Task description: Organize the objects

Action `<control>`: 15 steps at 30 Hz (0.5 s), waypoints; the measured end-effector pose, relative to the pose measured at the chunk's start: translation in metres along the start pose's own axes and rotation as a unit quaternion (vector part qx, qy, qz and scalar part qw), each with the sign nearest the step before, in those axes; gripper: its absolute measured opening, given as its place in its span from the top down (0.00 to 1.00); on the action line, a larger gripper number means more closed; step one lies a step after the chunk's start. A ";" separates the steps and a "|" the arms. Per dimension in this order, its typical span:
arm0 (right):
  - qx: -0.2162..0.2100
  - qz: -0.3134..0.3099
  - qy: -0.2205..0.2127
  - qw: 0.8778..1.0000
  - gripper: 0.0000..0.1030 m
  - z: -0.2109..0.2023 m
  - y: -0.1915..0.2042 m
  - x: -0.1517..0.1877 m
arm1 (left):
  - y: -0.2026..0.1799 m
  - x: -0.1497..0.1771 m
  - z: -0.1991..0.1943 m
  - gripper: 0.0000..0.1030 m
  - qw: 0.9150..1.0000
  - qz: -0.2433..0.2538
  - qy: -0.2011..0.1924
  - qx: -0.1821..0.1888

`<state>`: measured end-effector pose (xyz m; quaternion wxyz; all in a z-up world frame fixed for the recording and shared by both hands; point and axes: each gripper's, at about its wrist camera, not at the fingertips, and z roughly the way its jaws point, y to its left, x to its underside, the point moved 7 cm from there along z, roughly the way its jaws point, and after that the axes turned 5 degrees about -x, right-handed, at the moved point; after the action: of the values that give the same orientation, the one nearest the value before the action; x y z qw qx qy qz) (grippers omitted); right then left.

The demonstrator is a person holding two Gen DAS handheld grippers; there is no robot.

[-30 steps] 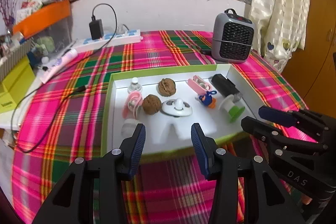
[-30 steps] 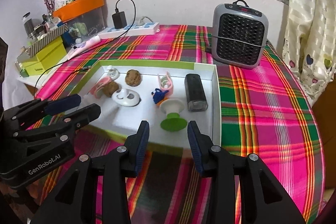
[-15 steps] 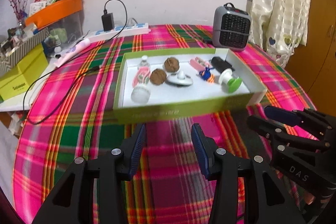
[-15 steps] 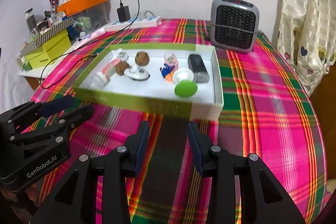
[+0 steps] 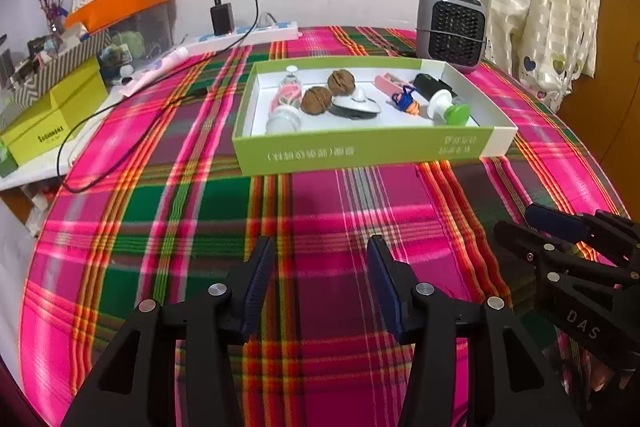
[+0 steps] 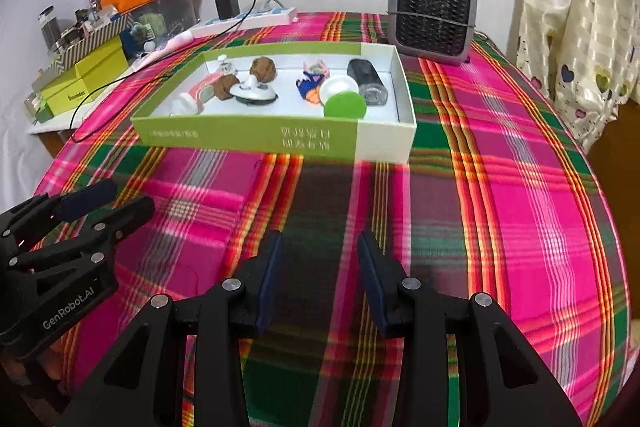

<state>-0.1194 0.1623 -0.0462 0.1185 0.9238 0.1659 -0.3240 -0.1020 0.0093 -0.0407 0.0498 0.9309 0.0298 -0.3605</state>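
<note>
my left gripper [image 5: 320,283] hangs spread and empty over the plaid surface [image 5: 320,211]; my right gripper [image 6: 318,277] is spread and empty too, just beside it. both sit well back from the green box [image 5: 360,151], so i read this as standing clear. inside it lie two walnuts [image 5: 341,81], a black case [image 6: 368,81] and a green-capped piece [image 6: 345,105], gathered together, which suggests the sorting is largely done.

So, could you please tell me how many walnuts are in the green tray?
2. One walnut lies toward the tray's back wall; the other walnut sits nearer the front, beside the pink-and-white tube. None seem hidden, though clutter could conceal more.
</note>
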 end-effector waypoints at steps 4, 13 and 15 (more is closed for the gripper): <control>0.005 0.000 -0.002 1.000 0.59 -0.001 -0.001 0.004 | -0.003 0.007 0.003 0.54 1.000 -0.002 0.011 0.003; 0.019 -0.008 -0.009 1.000 0.47 -0.004 0.000 0.010 | -0.006 0.014 0.002 0.53 1.000 -0.007 0.010 -0.006; 0.021 -0.006 -0.010 1.000 0.47 -0.004 -0.001 0.010 | -0.006 0.015 0.002 0.52 1.000 -0.011 0.010 -0.006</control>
<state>-0.1098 0.1671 -0.0497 0.0984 0.9221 0.1628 -0.3370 -0.0928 0.0153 -0.0524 0.0515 0.9339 0.0423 -0.3513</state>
